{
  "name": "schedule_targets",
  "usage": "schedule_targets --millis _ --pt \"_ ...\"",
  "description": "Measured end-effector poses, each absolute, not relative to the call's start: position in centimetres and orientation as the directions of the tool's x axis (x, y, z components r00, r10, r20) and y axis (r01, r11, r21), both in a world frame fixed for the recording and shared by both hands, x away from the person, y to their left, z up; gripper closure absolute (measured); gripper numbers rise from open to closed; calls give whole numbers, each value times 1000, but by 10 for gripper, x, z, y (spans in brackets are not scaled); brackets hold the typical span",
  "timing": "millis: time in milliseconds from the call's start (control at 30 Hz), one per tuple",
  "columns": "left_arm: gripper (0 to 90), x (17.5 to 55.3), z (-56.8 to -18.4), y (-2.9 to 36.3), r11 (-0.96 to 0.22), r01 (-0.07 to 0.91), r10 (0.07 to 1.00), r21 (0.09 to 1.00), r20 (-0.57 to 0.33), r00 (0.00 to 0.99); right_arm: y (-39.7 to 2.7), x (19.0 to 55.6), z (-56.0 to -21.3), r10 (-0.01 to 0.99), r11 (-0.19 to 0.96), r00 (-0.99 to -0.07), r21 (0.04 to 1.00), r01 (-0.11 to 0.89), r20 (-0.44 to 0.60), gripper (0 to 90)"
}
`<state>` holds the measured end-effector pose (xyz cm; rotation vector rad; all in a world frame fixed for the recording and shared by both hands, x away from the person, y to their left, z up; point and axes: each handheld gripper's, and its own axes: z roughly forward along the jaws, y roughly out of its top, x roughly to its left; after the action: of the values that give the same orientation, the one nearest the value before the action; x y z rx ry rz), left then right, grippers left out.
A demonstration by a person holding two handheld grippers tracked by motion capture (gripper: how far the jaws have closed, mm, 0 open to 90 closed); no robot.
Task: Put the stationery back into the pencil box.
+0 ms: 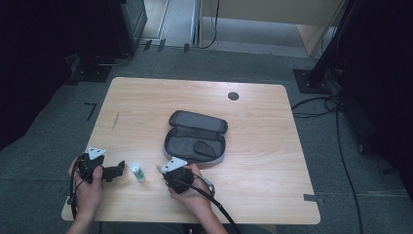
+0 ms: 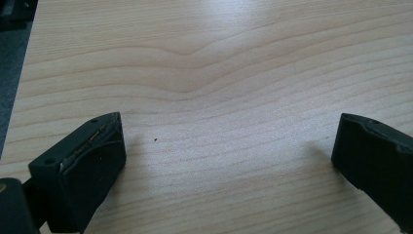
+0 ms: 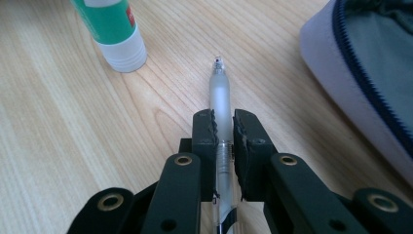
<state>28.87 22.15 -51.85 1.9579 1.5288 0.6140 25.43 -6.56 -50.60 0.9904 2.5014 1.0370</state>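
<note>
My right gripper [image 3: 224, 129] is sitting closest to the lens, and its jaws are clamping a clear pen [image 3: 220, 97] by the frosted grip section, the pads pressing on both sides. The pen's tip is pointing away from me along the jaws, and the barrel is lying low against the wooden table [image 3: 63, 146]. I cannot tell whether it is touching the wood or just lifted. I am reading this as the pick-up step: the grasp is made and the carry is not yet begun.

Just beyond the tip and to its left a green and white glue stick [image 3: 114, 29] is standing apart from the pen. On the other side the open pencil case [image 3: 360, 73] is lying near, its zip edge and grey lining facing up. From the high view the case [image 1: 196, 136] is resting mid-table with its lid folded back, just ahead of my right gripper [image 1: 171, 176].

My left gripper [image 2: 229, 156] is hovering over bare wood with its jaws wide apart, holding nothing, near the glue stick [image 1: 138, 171].

Next, I judge, the pen needs lifting clear of the table, swinging over the case's near wall, and lowering into the lining before I let go. The shallow rim calls for a level approach so the tip is not catching on the zip.
</note>
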Motion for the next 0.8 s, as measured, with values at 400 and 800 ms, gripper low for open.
schedule_targets --millis 400,800 --pt "0 289 -519 221 -180 707 971 684 8 239 -87 251 -484 660 491 -751 746 450 19 807" --pt "0 289 -519 221 -180 707 971 684 8 239 -111 257 -461 681 447 -732 777 443 26 807"
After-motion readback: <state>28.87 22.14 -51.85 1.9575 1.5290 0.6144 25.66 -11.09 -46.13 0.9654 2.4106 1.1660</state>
